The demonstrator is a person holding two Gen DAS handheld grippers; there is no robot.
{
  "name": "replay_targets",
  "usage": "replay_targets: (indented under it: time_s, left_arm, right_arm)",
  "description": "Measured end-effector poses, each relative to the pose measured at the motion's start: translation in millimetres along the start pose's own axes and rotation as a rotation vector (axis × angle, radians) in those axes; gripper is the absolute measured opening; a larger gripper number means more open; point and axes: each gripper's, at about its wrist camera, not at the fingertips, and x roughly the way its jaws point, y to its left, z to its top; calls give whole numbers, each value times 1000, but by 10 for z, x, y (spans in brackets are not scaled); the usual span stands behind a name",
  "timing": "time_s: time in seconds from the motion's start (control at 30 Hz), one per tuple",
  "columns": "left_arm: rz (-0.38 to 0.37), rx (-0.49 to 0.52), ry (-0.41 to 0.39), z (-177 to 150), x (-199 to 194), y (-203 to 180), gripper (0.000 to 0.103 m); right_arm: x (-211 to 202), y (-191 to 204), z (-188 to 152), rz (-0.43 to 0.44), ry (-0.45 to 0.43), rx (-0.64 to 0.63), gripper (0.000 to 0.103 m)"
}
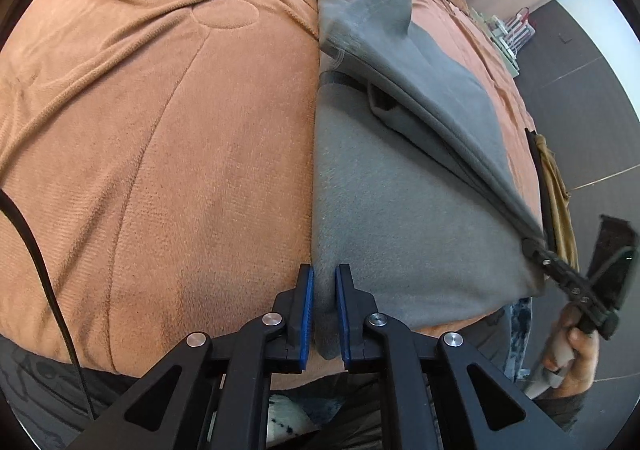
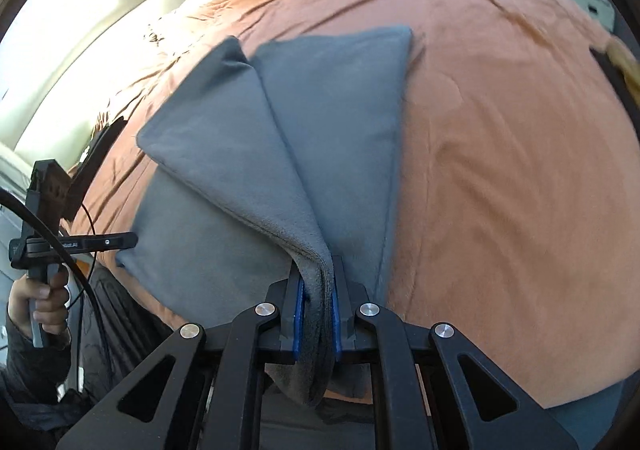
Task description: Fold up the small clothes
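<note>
A grey fleece garment (image 1: 400, 217) lies on an orange bedspread (image 1: 160, 129). My left gripper (image 1: 324, 290) is shut on the garment's near left corner, the cloth pinched between its blue pads. In the right wrist view the same grey garment (image 2: 328, 121) rises in a taut fold toward my right gripper (image 2: 318, 290), which is shut on its near right edge, several layers bunched between the pads. From the left wrist view the right gripper (image 1: 534, 246) shows at the far right, pulling the fold up off the bed. The left gripper (image 2: 132, 240) appears at the left of the right wrist view.
The orange bedspread (image 2: 500, 169) spreads wide around the garment. A yellow-brown and dark item (image 1: 556, 185) hangs at the bed's right edge. A black cable (image 1: 36, 258) runs down the left. A person's hand (image 2: 36, 302) grips the left tool's handle. Dark floor (image 1: 592, 109) lies beyond the bed.
</note>
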Motion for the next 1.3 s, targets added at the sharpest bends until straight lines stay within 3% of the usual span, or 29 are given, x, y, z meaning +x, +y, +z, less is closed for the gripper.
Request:
replay_targets:
  time_s: [0.27,0.33,0.5,0.7,0.8,0.97,1.3]
  left_arm:
    - [-42,-6,9,73,-47,16,19]
    - [-53,-4,-3,105,-54,11,25]
    - [-79,-17,-4,130,-20,47,25]
    - [-103,-17,6,128,13,61,26]
    - [-100,-7,11,128,17,51,25]
    - [-94,-4,16,121,33,9,25]
    - [-70,3,-1,107,-28,-82,26]
  right_arm:
    - [-167,210,29,-140,12,-86,23]
    - [-179,293,77,-169,18,-114,23]
    - [-95,491,133,-211,53,-193,23]
    - [76,436,189,-194,83,-222,23]
    - [3,411,201,-158,59,-212,9]
    - [-145,301,204,-139,15,-169,8]
    - [-66,143,71,-129,28,-142,8]
